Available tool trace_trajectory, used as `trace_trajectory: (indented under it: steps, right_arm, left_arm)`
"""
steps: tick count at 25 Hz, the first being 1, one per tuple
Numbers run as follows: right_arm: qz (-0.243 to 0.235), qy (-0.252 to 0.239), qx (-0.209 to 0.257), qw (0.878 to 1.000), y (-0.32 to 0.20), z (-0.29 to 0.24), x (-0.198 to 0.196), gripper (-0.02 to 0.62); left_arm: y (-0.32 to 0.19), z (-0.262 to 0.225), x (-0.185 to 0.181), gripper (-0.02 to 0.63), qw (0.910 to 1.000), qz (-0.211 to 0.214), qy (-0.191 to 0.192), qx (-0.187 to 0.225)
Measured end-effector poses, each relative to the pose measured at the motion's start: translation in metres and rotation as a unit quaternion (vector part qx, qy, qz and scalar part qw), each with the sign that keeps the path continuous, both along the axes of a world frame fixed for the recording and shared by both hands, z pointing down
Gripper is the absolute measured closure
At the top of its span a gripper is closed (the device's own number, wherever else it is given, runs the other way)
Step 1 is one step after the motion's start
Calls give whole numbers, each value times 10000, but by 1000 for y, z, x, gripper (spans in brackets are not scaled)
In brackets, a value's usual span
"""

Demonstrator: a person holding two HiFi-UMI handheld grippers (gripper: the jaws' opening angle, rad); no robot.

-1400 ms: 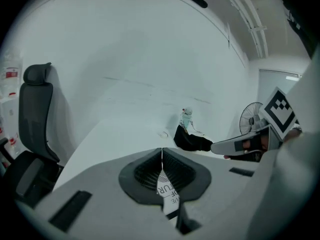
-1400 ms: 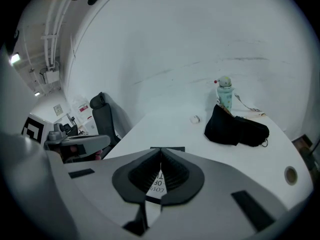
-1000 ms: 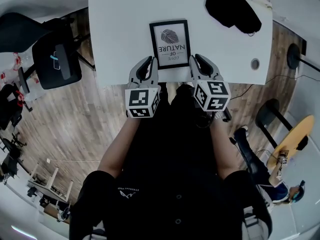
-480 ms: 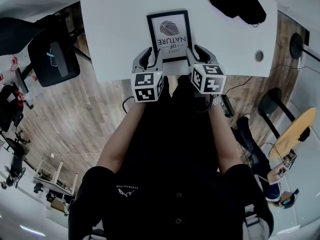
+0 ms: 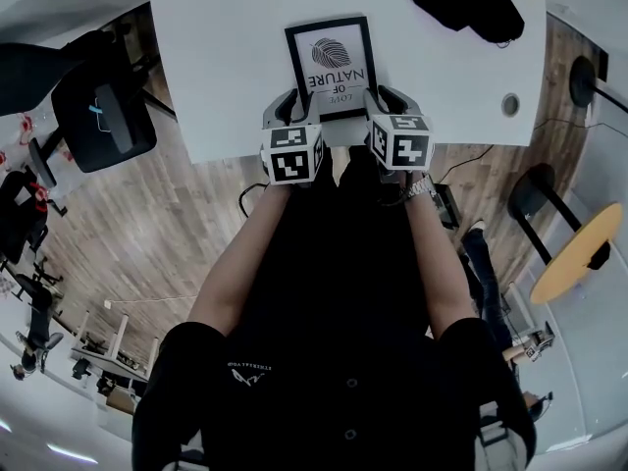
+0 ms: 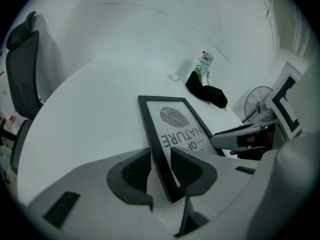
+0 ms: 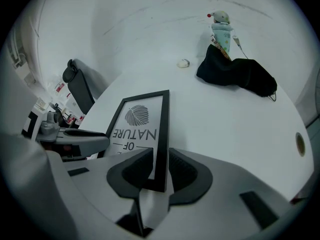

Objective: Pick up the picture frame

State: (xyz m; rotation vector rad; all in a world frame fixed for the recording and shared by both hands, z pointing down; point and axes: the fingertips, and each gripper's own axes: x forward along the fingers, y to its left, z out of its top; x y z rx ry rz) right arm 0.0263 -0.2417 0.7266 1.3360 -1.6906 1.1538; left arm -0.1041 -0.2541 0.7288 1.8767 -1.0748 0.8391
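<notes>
While the picture frame point(image 5: 330, 65) lies flat on the desk point(image 5: 216, 67), close to the desk's near edge, the step in hand is the two-sided grasp. The left gripper point(image 6: 161, 168) straddles the frame's left rail at its near corner, jaws spread and opening, pads clear of the rail. The right gripper point(image 7: 159, 170) straddles the right rail, jaws closing around it but not yet visibly pinching. Next, I judge, both pairs must clamp evenly on the thin rails before any lift. The frame's rim is slim and black; its white print shows a leaf-like emblem and the words OF NATURE.
</notes>
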Motion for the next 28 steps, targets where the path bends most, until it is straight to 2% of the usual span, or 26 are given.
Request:
trace_trajectory:
  steps: [8, 12, 17, 28]
  right_arm:
    - [67, 136, -172, 9997, 2, 6, 1, 520]
    - [155, 110, -180, 9997, 4, 5, -1, 529]
    - [368, 23, -130, 9992, 9, 2, -8, 529]
    - [754, -140, 31, 9970, 25, -9, 4, 529]
  left_arm:
    - [0, 3, 1, 495, 9999, 78, -119, -24]
    - [-3, 3, -4, 515, 9999, -91, -106, -95]
    - [-6, 0, -12, 528, 9989, -300, -338, -160]
    - [0, -15, 2, 532, 9991, -200, -281, 252]
